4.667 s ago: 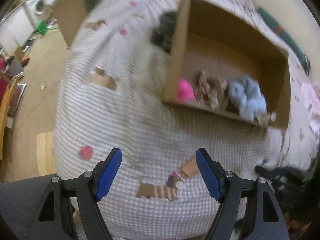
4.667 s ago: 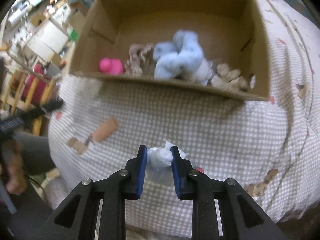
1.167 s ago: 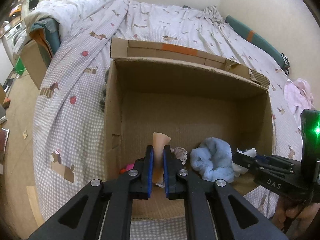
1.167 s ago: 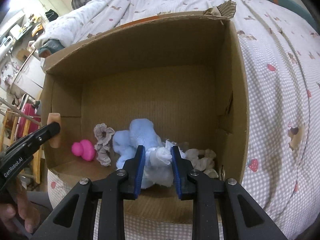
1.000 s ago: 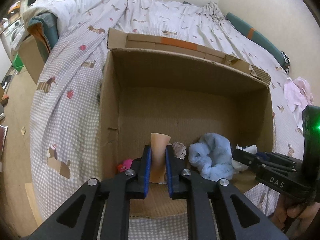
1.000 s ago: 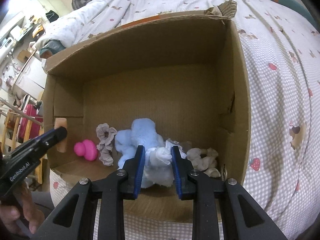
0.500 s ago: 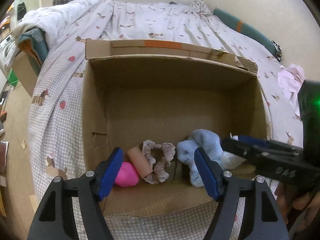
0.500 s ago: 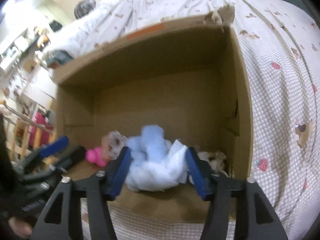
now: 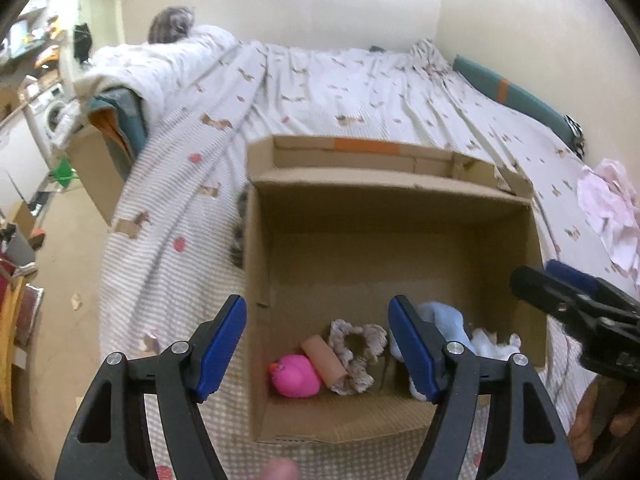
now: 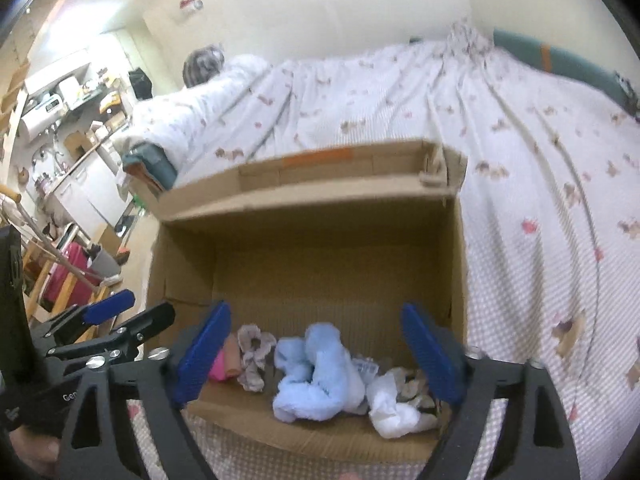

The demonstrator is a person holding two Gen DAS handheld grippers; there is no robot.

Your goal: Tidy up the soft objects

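Note:
An open cardboard box point(image 9: 400, 208) point(image 10: 304, 200) lies on a checked bedspread. Along its near side lie a pink toy point(image 9: 296, 376), a tan roll point(image 9: 322, 362), a frilly scrunchie point(image 9: 356, 350) point(image 10: 254, 358), a light blue plush point(image 10: 316, 372) point(image 9: 444, 320) and a white bundle point(image 10: 394, 400). My left gripper point(image 9: 318, 348) is open and empty above the box's near left corner. My right gripper point(image 10: 320, 354) is open and empty above the blue plush and white bundle. Each gripper shows in the other's view.
The bedspread point(image 9: 360, 92) runs back to the wall, with a folded duvet point(image 9: 160, 64) at the far left and a pink cloth point(image 9: 612, 208) at the right. A second cardboard box point(image 9: 94, 160) and floor clutter are at the left.
Both grippers opened: the left let the tan roll fall beside the pink toy, the right let the white bundle fall next to the blue plush. Both have since drawn back and tilted up.

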